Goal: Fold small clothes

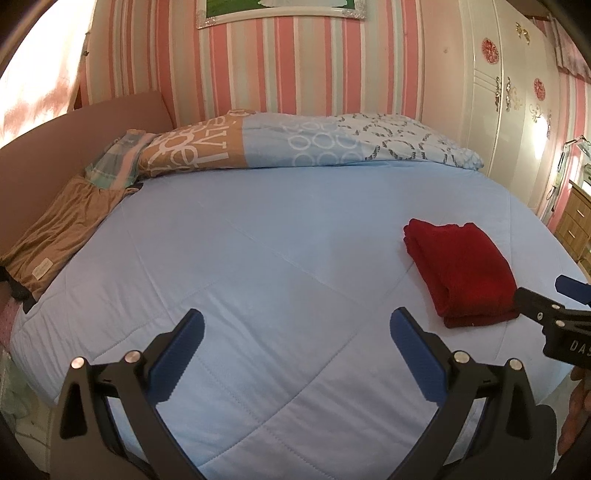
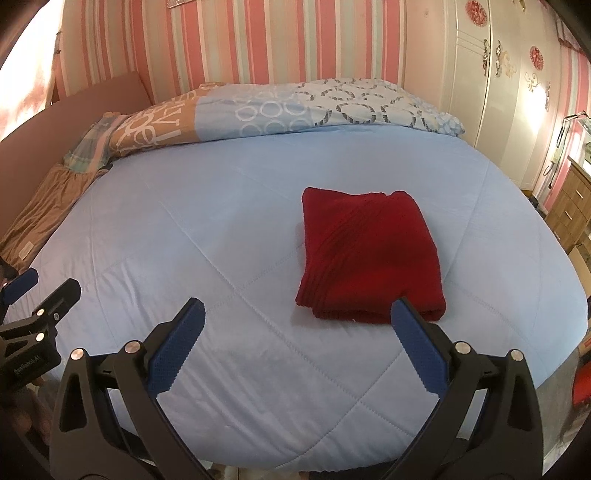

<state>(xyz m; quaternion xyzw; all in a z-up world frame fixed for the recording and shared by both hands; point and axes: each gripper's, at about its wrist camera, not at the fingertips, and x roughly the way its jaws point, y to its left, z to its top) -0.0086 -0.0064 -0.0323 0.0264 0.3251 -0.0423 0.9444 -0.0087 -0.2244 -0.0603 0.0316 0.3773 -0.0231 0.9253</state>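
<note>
Left gripper (image 1: 297,326): its blue-padded jaws stand wide apart and hold nothing; only the light blue quilted bedspread (image 1: 258,240) shows between them.
Right gripper (image 2: 297,319): jaws spread just as wide, gripping nothing; the tip of its right finger overlaps the near edge of the garment in this view, but whether it touches the cloth cannot be told.
Folded red garment (image 2: 365,258): a thick, squarish packet lying flat on the bedspread, ahead of the right gripper's jaws and toward their right side; ahead and well to the right of the left gripper's jaws.
Long axis: slightly longer than wide, it runs from the jaws away toward the far wall, tilted a little leftward at the far end; stacked layered edges show along its left side and near end.
Only in the left view: the right gripper entering from the right edge, its tip at the garment's near right corner (image 1: 461,273), and a framed picture (image 1: 280,11) high on the striped wall.
Only in the right view: the left gripper at the left edge, well apart from the garment, and something red (image 2: 581,384) beyond the bed at the right edge.
Both views: a patterned duvet (image 2: 288,107) rolled along the far side, and brown fabric (image 1: 55,240) at the left.
</note>
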